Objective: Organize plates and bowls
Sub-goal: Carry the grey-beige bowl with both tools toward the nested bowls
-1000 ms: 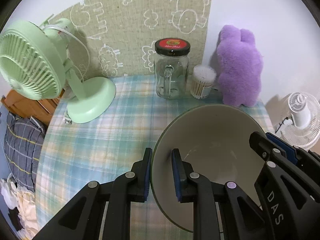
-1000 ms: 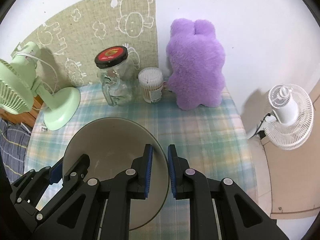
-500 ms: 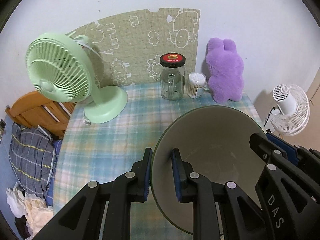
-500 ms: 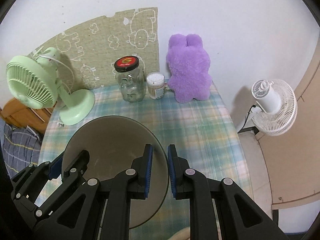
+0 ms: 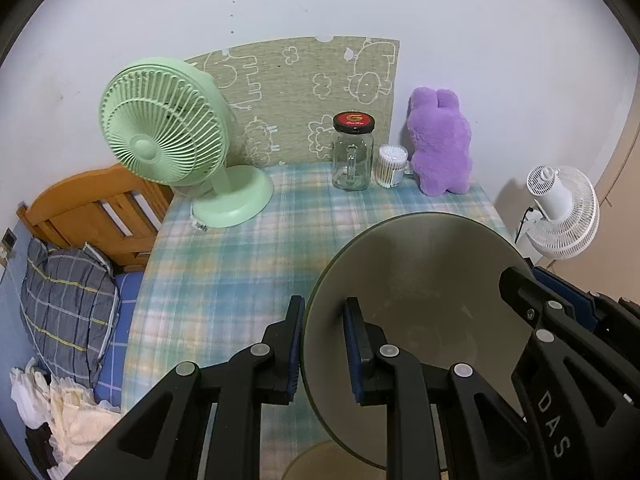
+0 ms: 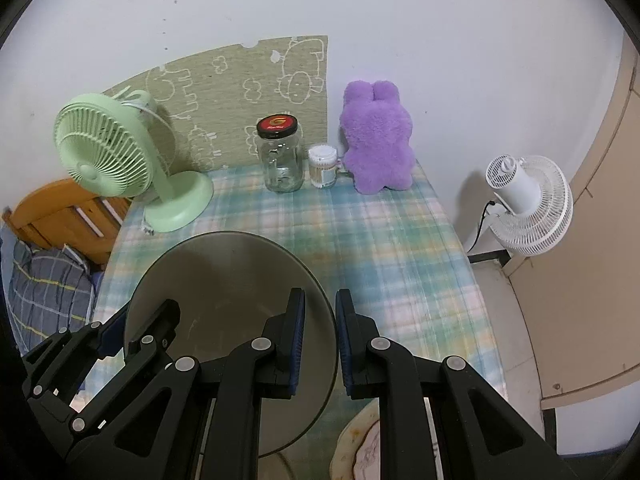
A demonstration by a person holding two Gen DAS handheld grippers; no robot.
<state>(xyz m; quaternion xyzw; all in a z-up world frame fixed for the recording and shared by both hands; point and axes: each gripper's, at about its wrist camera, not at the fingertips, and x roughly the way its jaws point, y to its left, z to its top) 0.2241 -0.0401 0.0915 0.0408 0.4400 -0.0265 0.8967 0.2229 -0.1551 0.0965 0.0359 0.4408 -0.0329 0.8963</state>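
Lifting bowl (image 5: 416,304) backward off table (image 5: 240,264) | left gripper (image 5: 323,344), right gripper (image 6: 320,344) both clamped on its rim | we judge transfer underway

The bowl (image 5: 420,280) hangs above the near part of the table (image 5: 240,272), held between two grippers. The left gripper (image 5: 320,344) pinches its left rim, one finger inside and one outside; the right gripper (image 6: 320,344) pinches its right rim the same way. At the back of the table, from left to right, stand a fan (image 5: 168,144), a jar (image 5: 352,152), a swab tub (image 5: 392,166) just beside it, and a plush (image 5: 440,148) by the wall. A mat (image 5: 300,92) leans on the wall behind them. A second fan (image 6: 528,204) stands off the table's right side. A bed (image 5: 92,208) with a pillow (image 5: 68,300) lies to the left. Below the bowl, at the near edge, another dish (image 5: 320,464) partly shows.
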